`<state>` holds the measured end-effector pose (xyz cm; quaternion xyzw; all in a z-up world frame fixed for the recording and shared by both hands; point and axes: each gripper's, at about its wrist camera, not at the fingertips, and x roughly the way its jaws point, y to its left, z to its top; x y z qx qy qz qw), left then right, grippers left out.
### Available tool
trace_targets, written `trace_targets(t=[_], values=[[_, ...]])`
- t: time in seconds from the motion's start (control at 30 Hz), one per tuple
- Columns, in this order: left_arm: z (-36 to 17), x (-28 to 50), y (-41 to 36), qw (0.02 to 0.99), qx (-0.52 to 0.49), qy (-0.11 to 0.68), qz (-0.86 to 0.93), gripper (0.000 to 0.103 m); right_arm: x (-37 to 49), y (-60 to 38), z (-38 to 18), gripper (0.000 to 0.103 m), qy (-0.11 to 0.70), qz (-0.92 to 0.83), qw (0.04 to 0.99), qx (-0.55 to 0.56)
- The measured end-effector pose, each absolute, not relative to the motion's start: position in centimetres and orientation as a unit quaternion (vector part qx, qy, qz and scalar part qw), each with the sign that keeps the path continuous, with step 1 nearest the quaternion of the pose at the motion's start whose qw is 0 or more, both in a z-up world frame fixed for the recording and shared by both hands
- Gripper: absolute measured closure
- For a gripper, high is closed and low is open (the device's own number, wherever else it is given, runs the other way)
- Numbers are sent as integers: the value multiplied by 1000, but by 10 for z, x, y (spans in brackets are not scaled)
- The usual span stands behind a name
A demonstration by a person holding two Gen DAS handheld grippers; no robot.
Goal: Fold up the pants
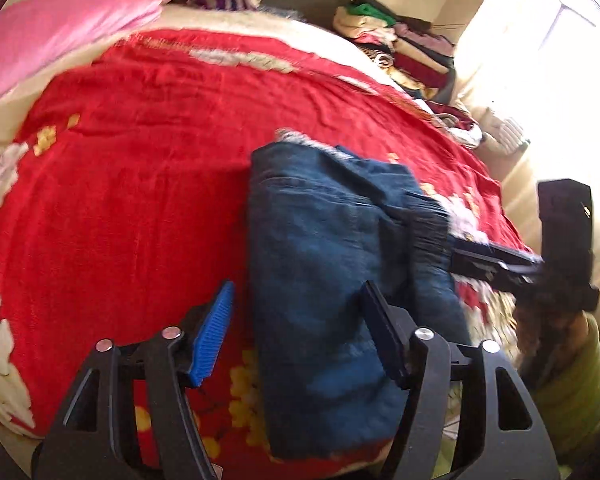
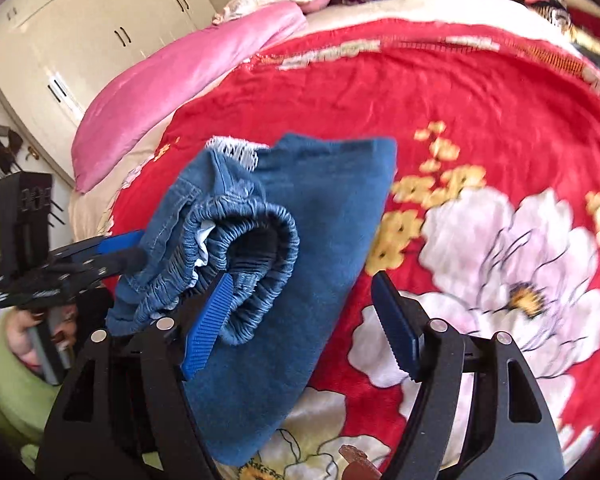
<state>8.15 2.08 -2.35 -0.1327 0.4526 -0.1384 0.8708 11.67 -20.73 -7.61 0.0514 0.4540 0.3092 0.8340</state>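
Note:
Blue denim pants (image 1: pixel 332 280) lie folded into a long bundle on the red flowered blanket (image 1: pixel 140 184). In the right wrist view the pants (image 2: pixel 300 240) show their elastic waistband (image 2: pixel 256 240) rolled up toward the camera. My left gripper (image 1: pixel 296 336) is open, its jaws straddling the left edge of the pants. My right gripper (image 2: pixel 300 328) is open, its left finger (image 2: pixel 208 328) under the waistband. The right gripper also shows in the left wrist view (image 1: pixel 472 256), reaching into the pants' right side. The left gripper shows in the right wrist view (image 2: pixel 116 252) at the pants' left side.
A pink quilt (image 1: pixel 60 32) and pillows lie at the head of the bed. A pile of folded clothes (image 1: pixel 400 48) sits at the far right corner. A cream wardrobe (image 2: pixel 80 32) stands beyond the bed. A bright window (image 1: pixel 560 60) is on the right.

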Motion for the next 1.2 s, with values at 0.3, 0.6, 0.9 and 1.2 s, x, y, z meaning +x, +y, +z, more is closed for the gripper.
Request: trace_targets(t=[0.3, 0.6, 0.9, 1.2], values=[[-40, 105, 10, 866, -126, 458, -152, 34, 124, -197, -93, 46, 462, 327, 820, 78], [-29, 99, 2, 874, -116, 444, -162, 67, 112, -175, -75, 85, 422, 361, 831, 41], [10, 107, 19, 899, -119, 398, -139, 73, 121, -131, -23, 86, 354, 390, 850, -24], [33, 132, 51, 918, -124, 363, -100, 73, 161, -98, -10, 86, 328, 396, 856, -48]])
